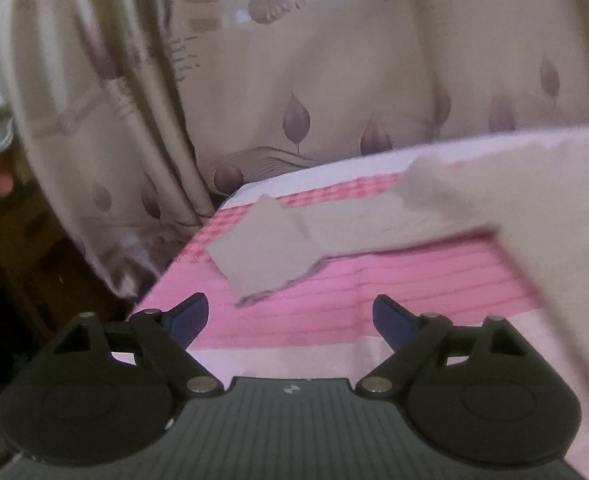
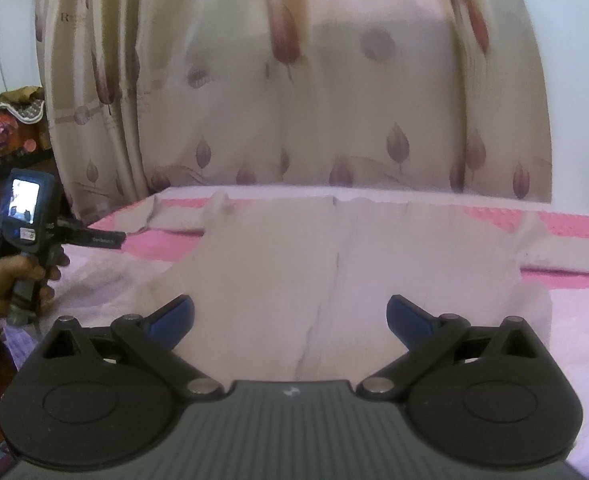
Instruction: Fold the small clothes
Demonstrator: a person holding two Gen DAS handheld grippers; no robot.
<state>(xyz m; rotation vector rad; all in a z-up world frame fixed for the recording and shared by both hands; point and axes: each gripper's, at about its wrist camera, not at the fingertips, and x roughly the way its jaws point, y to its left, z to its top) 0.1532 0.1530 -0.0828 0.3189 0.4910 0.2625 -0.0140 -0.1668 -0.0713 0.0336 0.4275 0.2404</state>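
Observation:
A pale beige long-sleeved garment [image 2: 334, 264] lies spread flat on a pink bed cover [image 2: 574, 232], sleeves out to both sides. My right gripper [image 2: 290, 320] is open and empty, just above the garment's near hem. In the left wrist view the garment's left sleeve [image 1: 266, 248] lies on the pink cover [image 1: 394, 292], with the body [image 1: 534, 208] at the right. My left gripper [image 1: 290, 320] is open and empty, a little short of the sleeve's cuff. The left gripper also shows in the right wrist view [image 2: 102, 240], held in a hand at the bed's left edge.
A cream curtain with leaf prints [image 2: 294, 100] hangs right behind the bed. The bed's left corner [image 1: 234, 196] drops to a dark floor and brown furniture [image 1: 14, 240]. A patterned cloth pile [image 2: 10, 128] sits at the far left.

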